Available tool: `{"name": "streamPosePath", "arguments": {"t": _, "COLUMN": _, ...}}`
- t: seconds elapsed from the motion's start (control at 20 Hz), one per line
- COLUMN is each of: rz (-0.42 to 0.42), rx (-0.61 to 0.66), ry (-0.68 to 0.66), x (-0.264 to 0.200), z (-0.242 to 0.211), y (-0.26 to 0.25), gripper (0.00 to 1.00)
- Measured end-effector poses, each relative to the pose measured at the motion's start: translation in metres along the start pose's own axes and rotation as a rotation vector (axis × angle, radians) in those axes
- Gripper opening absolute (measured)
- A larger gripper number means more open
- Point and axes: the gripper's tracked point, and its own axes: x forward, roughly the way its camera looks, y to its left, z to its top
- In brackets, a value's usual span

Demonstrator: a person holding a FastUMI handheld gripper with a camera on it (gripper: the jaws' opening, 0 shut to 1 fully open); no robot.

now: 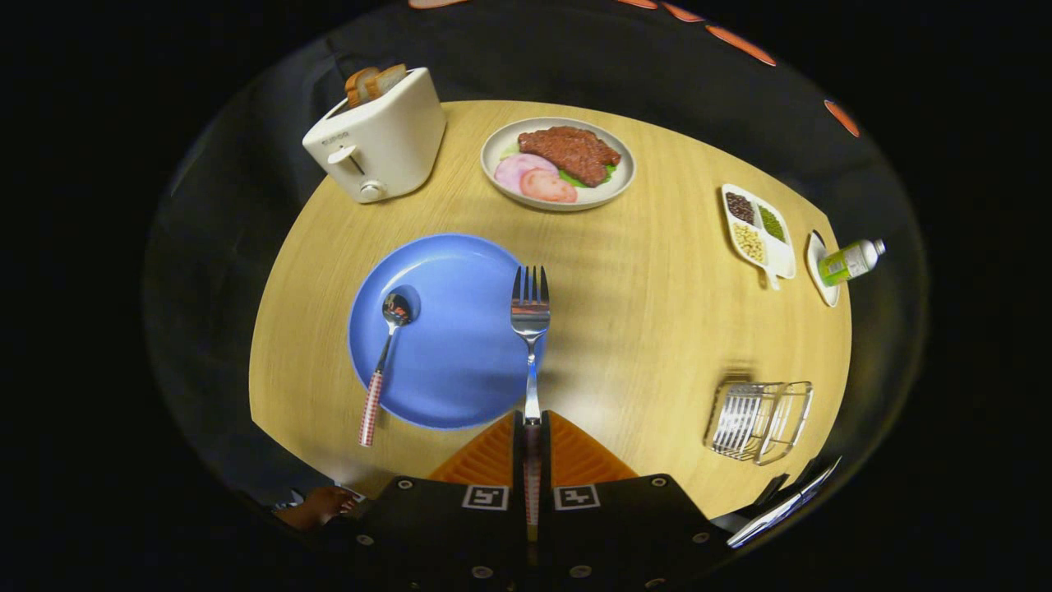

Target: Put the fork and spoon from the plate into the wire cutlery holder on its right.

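My gripper (pixel 532 423) is shut on the fork's handle, and the fork (pixel 530 316) sticks straight out ahead of the fingers with its tines over the right rim of the blue plate (pixel 448 362). The fork appears lifted a little, casting a shadow on the plate. A spoon (pixel 385 353) with a red-checked handle lies on the plate's left side, its handle reaching over the near rim. The wire cutlery holder (pixel 759 419) stands on the wooden table to the right of the fingers.
A white toaster (pixel 376 140) with bread stands far left. A plate of meat (pixel 558 162) sits beyond the blue plate. A divided dish of beans (pixel 758 230) and a green bottle (pixel 851 261) are at the far right. A hand (pixel 316 506) shows near the table's front edge.
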Motion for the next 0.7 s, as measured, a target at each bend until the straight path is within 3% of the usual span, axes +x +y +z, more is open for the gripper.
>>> {"name": "streamPosePath", "arguments": {"t": 0.15, "rz": 0.017, "rx": 0.076, "ry": -0.007, "x": -0.020, "z": -0.007, "y": -0.034, "gripper": 0.06}}
{"name": "streamPosePath", "arguments": {"t": 0.5, "rz": -0.086, "rx": 0.150, "ry": 0.004, "x": -0.048, "z": -0.039, "y": -0.139, "gripper": 0.06}}
{"name": "streamPosePath", "arguments": {"t": 0.7, "rz": -0.123, "rx": 0.153, "ry": 0.073, "x": -0.055, "z": -0.065, "y": -0.175, "gripper": 0.06}}
